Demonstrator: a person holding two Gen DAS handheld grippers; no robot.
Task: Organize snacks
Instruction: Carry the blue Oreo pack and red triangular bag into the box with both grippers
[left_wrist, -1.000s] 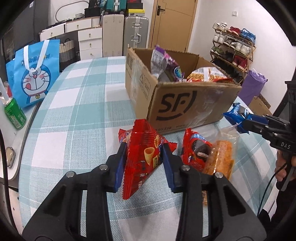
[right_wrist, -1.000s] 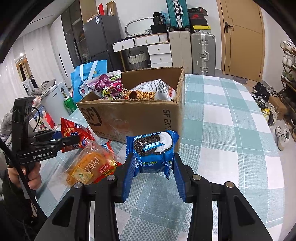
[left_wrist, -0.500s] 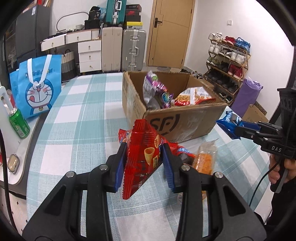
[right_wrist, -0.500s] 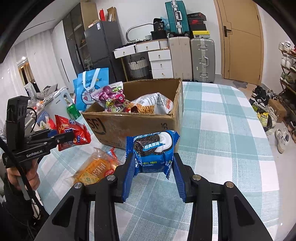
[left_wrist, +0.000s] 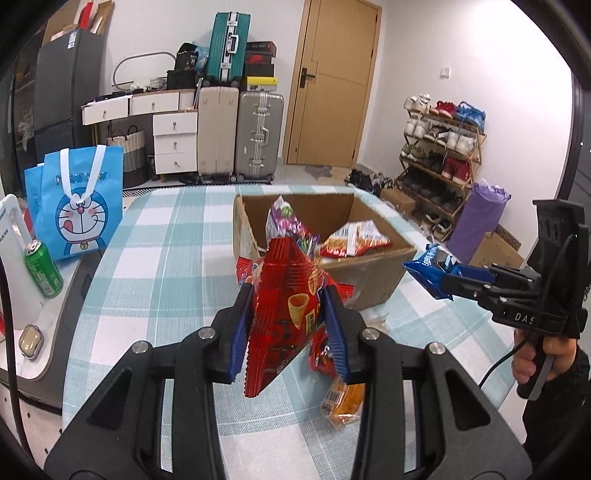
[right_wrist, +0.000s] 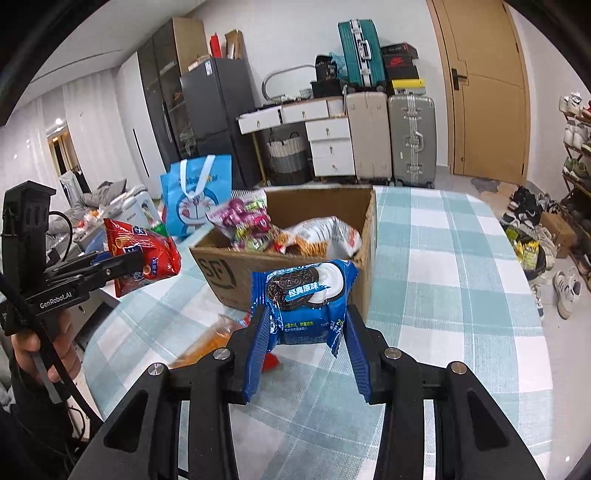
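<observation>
My left gripper (left_wrist: 290, 332) is shut on a red snack bag (left_wrist: 286, 317) and holds it in the air, short of the open cardboard box (left_wrist: 373, 275). That bag also shows at the left of the right wrist view (right_wrist: 142, 258). My right gripper (right_wrist: 303, 354) is shut on a blue Oreo pack (right_wrist: 304, 299), held above the table before the box (right_wrist: 295, 273). The box holds a purple snack bag (left_wrist: 286, 221) and an orange-and-white bag (left_wrist: 352, 240). An orange snack pack (left_wrist: 341, 398) and a red pack (left_wrist: 319, 356) lie on the checked tablecloth (left_wrist: 162, 258).
A blue Doraemon bag (left_wrist: 79, 206) and a green can (left_wrist: 42, 269) stand at the left beside the table. Suitcases (left_wrist: 240, 129), drawers and a door stand behind. A shoe rack (left_wrist: 439, 162) is at the right.
Both grippers have risen with their packs. The box now sits lower and farther off in both views, and the snacks on the table have dropped below the grippers.
</observation>
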